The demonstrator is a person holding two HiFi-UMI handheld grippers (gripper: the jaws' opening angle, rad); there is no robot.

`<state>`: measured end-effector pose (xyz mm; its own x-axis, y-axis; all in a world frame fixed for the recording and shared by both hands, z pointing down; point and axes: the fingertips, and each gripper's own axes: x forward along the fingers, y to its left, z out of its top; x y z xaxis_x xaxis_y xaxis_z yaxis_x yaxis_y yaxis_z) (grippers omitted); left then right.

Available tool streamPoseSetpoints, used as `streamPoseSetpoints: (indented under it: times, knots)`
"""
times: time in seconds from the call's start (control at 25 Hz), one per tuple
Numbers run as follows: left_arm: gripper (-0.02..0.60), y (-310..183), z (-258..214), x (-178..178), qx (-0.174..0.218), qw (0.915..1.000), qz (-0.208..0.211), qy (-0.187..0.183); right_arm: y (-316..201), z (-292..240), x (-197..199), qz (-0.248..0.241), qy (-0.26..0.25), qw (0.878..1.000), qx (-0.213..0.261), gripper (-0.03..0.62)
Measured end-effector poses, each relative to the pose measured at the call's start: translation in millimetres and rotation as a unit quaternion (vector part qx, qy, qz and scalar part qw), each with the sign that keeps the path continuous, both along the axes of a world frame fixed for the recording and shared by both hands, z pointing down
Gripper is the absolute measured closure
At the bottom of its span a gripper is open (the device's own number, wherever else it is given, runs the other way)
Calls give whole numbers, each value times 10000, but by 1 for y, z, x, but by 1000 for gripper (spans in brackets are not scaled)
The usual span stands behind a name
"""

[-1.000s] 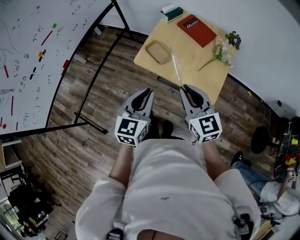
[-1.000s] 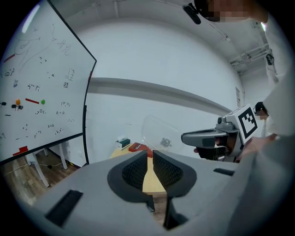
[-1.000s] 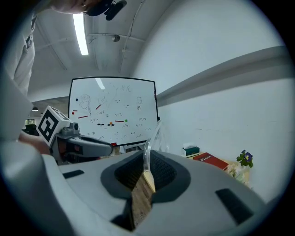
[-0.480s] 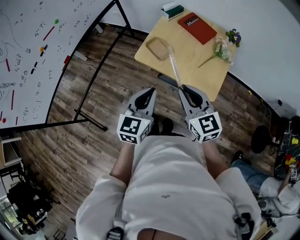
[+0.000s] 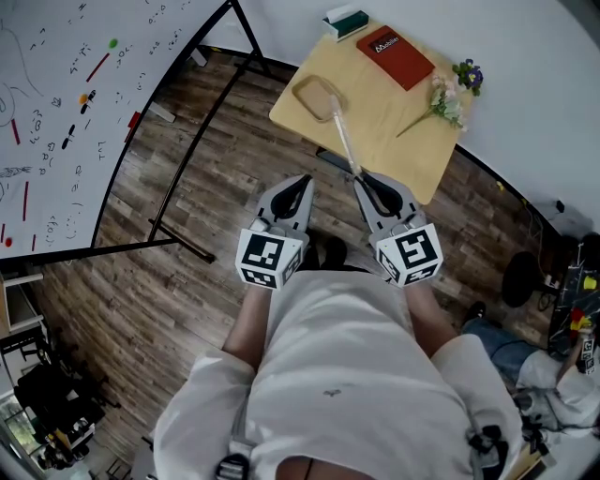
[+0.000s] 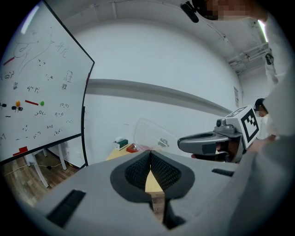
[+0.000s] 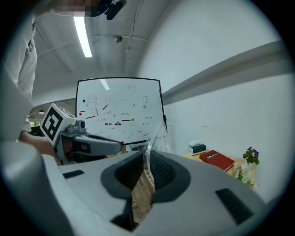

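Whiteboard (image 5: 56,103): left of the counter (image 5: 384,127), on a black stand.
Left tongs (image 5: 292,192): short of the counter's near edge, over the wood floor (image 5: 216,159); tips pressed together on nothing.
Tray (image 5: 317,98): tan, on the counter's left corner.
Clear plastic piece (image 5: 341,131): edge-on, reaching over the counter's near left part, just beside the tray.
Right tongs (image 5: 368,183): at the counter's near edge, pinching the clear plastic piece by its rim.
Red book (image 5: 395,56): counter's far side, right of a green box (image 5: 344,21).
Flowers (image 5: 448,101): counter's right edge.
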<state>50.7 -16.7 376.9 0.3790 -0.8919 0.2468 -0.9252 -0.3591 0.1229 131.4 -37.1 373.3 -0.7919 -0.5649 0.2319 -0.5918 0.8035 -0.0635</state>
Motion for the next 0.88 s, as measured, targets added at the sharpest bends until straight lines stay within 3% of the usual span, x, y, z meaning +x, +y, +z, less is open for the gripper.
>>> streamPoseSetpoints:
  times: [0.88]
  knots:
    - [577,4,3,4,-43,10000,-52,-1,0,2,3,-53,-55,9999,-92,546]
